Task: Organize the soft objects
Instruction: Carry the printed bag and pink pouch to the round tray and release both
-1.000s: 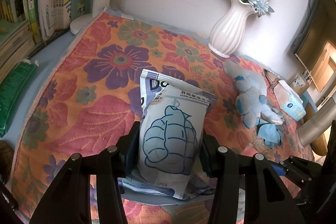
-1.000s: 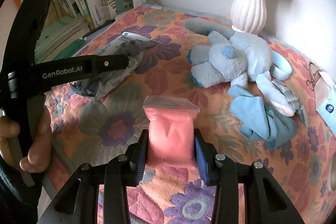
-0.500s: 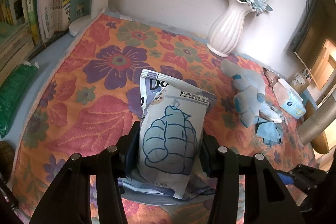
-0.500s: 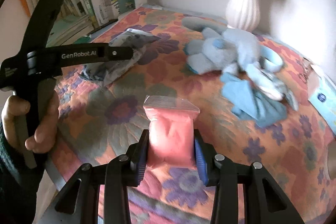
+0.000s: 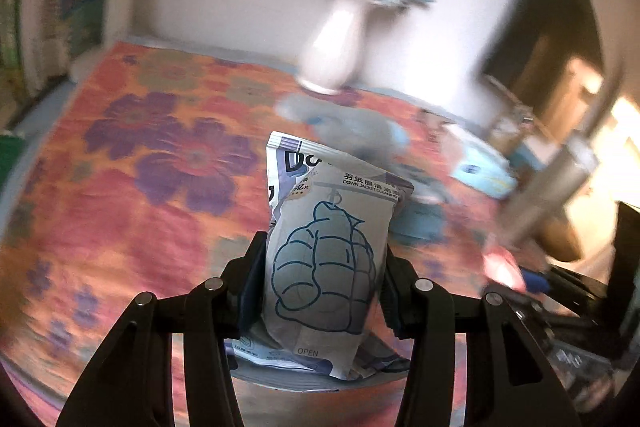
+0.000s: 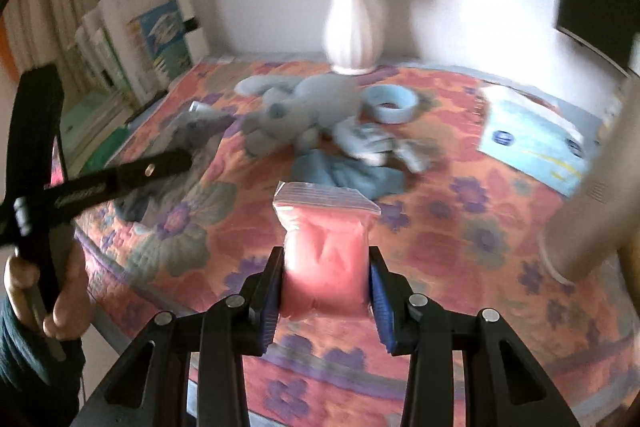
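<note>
A grey wipes packet is clamped in the left gripper and a pink pouch in the right gripper, both above the floral cloth's near edge.

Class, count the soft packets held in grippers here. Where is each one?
2. The grey down-jacket packet is clamped in the left gripper; the pink packet in the right gripper.

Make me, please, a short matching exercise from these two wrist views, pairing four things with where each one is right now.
Things:
1. pink zip bag
2. down-jacket wipes pack
3. white vase
4. blue cloth

Places:
A. at the back of the table by the wall
B. gripped in the left claw
C. lying on the floral tablecloth in front of the plush toy
D. gripped in the right claw

Pairs: 1-D, 2-B, 3-A, 4-C
</note>
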